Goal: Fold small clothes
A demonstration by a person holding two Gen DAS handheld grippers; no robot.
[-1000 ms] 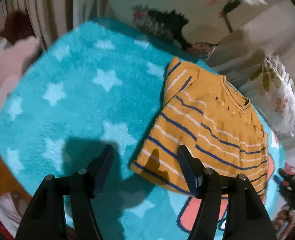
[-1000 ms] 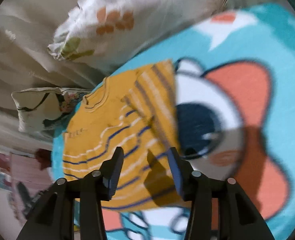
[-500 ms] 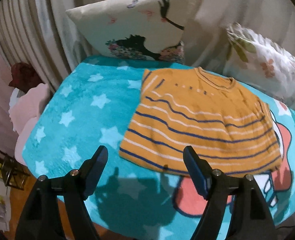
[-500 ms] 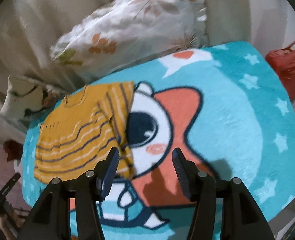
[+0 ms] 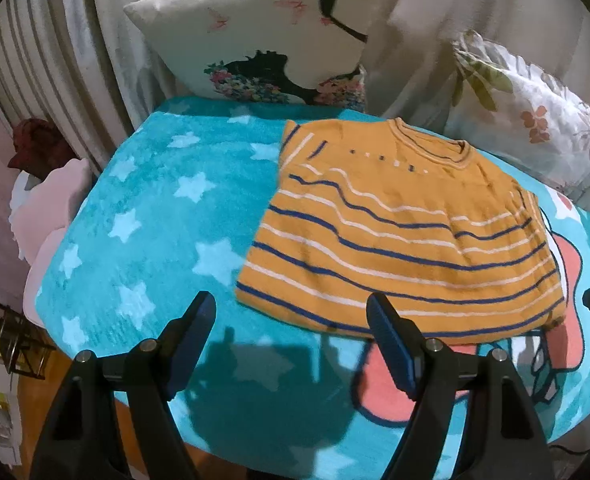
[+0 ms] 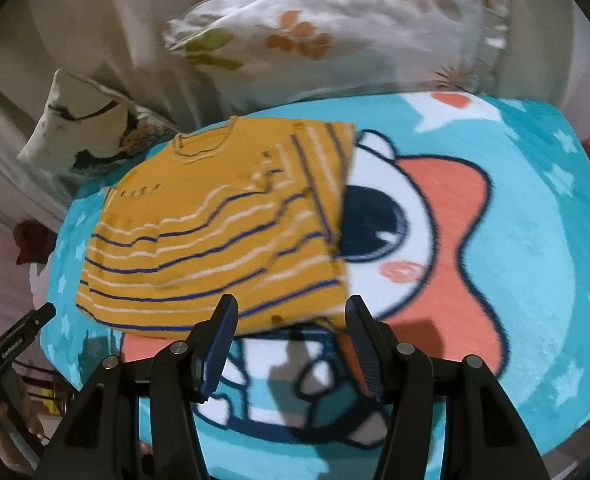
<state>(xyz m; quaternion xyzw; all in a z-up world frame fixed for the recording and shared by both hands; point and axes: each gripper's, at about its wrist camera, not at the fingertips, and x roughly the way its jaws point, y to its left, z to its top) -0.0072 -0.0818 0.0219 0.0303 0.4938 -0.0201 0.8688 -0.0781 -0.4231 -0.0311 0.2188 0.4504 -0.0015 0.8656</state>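
Note:
An orange knit top [image 5: 399,236] with blue and white stripes lies flat on a turquoise star blanket [image 5: 151,216], both sleeves folded in over the body. It also shows in the right wrist view [image 6: 223,224]. My left gripper [image 5: 291,312] is open and empty, held above the blanket just in front of the top's hem at its left corner. My right gripper [image 6: 289,316] is open and empty, held above the hem near the top's right corner.
Two printed pillows [image 5: 267,36] [image 5: 531,112] lean against a curtain behind the top. The blanket [image 6: 495,240] carries a cartoon print to the right of the top. The bed edge drops to a wooden floor [image 5: 35,392] on the left.
Both grippers have pulled back from the top toward the near edge of the bed. Both stay open and empty. The top has not moved.

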